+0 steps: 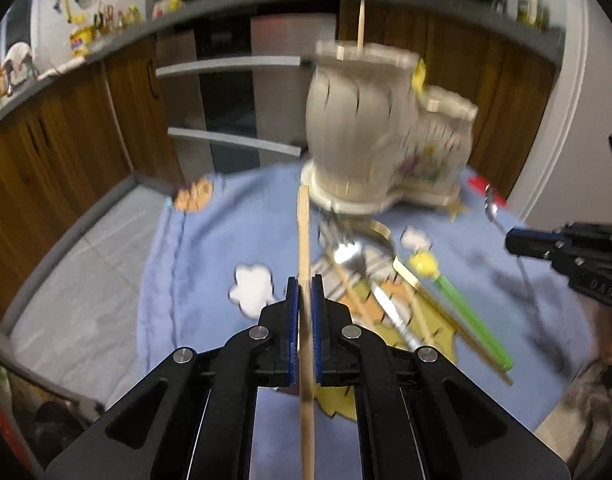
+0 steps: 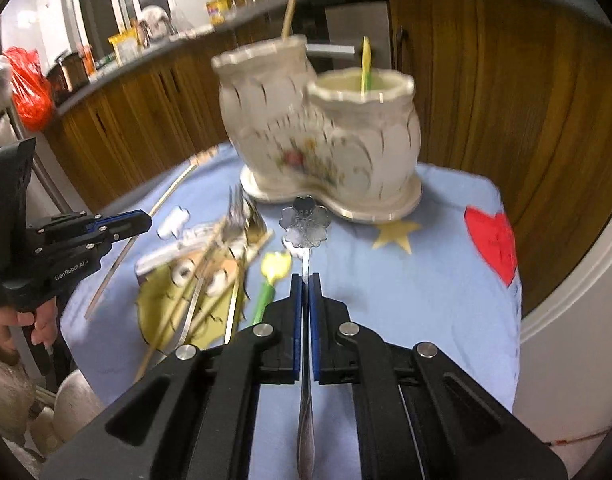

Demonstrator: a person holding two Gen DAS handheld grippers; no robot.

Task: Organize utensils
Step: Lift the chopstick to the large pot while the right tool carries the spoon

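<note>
A wooden chopstick (image 1: 304, 264) runs up the centre of the left wrist view, clamped between the pads of the left gripper (image 1: 305, 288). In the right wrist view the right gripper (image 2: 305, 286) is closed on the handle of a flower-bowled spoon (image 2: 305, 222), held at frame centre. Behind both stands the two-compartment ceramic utensil holder (image 2: 325, 136), with loose cutlery (image 1: 365, 280) piled on the blue tablecloth (image 2: 405, 280).
</note>
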